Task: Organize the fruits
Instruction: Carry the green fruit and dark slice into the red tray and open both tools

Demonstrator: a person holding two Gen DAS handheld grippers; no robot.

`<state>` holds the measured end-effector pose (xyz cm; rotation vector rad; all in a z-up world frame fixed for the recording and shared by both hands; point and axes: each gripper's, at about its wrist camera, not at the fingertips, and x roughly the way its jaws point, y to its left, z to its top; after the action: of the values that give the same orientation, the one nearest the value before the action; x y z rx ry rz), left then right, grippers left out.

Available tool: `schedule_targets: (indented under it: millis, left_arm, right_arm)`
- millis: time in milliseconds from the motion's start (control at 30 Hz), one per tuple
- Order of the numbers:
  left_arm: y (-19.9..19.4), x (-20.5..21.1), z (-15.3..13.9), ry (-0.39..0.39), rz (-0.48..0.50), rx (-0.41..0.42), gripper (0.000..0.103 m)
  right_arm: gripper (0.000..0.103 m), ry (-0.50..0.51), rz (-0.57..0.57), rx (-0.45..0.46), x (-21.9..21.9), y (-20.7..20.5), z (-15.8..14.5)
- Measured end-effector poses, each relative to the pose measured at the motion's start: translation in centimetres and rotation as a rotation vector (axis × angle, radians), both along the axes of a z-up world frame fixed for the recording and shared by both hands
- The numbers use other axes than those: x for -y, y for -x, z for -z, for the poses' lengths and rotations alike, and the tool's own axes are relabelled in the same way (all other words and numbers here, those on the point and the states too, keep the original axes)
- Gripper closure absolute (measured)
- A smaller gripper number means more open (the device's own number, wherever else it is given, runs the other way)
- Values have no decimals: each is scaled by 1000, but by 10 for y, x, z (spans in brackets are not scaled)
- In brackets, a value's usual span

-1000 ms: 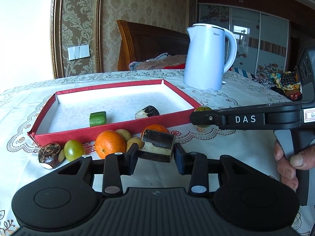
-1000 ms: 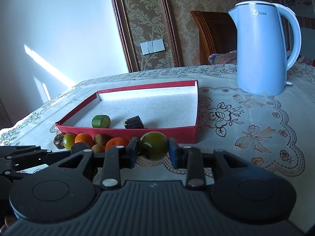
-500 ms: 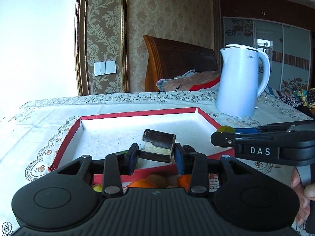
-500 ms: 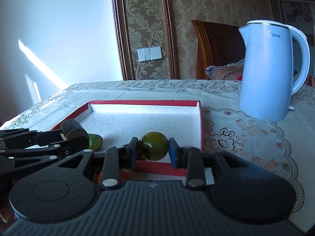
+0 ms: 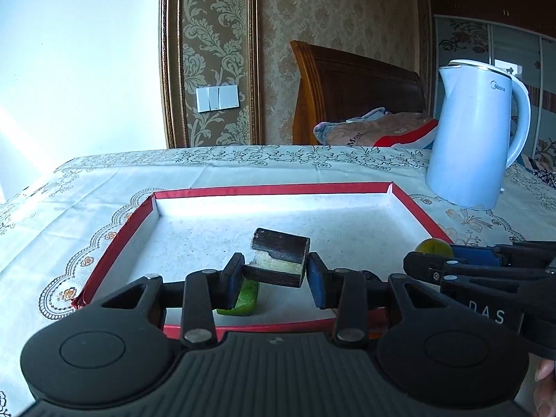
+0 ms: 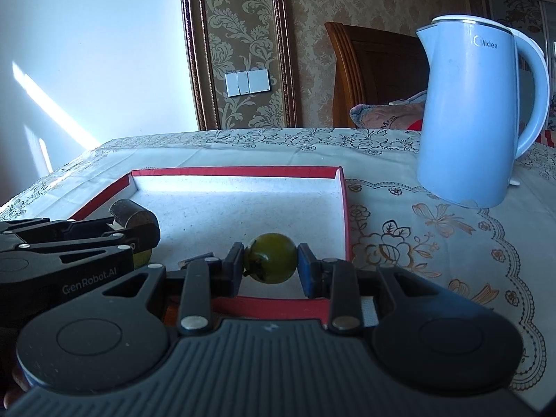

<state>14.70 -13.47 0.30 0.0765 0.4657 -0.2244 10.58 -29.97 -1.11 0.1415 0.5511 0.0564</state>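
Note:
My left gripper [image 5: 275, 271] is shut on a dark-skinned chunk with pale flesh [image 5: 280, 258] and holds it over the near part of the red tray [image 5: 271, 189]. A green cut piece [image 5: 243, 300] lies in the tray just below it. My right gripper [image 6: 271, 264] is shut on a round green fruit [image 6: 271, 258], above the tray's near wall [image 6: 278, 304]. Each gripper shows in the other's view: the right gripper [image 5: 431, 260] with its green fruit [image 5: 434, 246], and the left gripper [image 6: 139, 234] with the dark chunk [image 6: 132, 213]. The two hang side by side.
A pale blue kettle [image 6: 476, 111] stands on the patterned tablecloth [image 6: 434, 229] right of the tray. A wooden headboard [image 5: 358, 90] with bundled cloth [image 5: 375, 128] is behind the table. A hand's fingertip [image 5: 544, 370] shows at the lower right.
Both grippers moved forward from in front of the tray to above its near part, carrying their pieces. The loose fruits on the cloth have dropped out of sight under the grippers.

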Motion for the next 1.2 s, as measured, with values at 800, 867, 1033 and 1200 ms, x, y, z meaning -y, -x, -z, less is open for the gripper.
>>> schedule_targets:
  millis: [800,867,1033,1200]
  left_arm:
    - [2,12,11,-44,20,44,65]
    - [0,12,13,-43,19,32,65]
    - [-2,9,13,-26,23,31,65]
    - [0,12,16,-47,30,42,65]
  right_arm:
    - [72,10,25,-41,-1,-8,12]
    - [72,8,25,-41,0,-8,12]
    - [72,6,25,-40,0,-8,12]
    - [72,4,26,-39,0,-8,12]
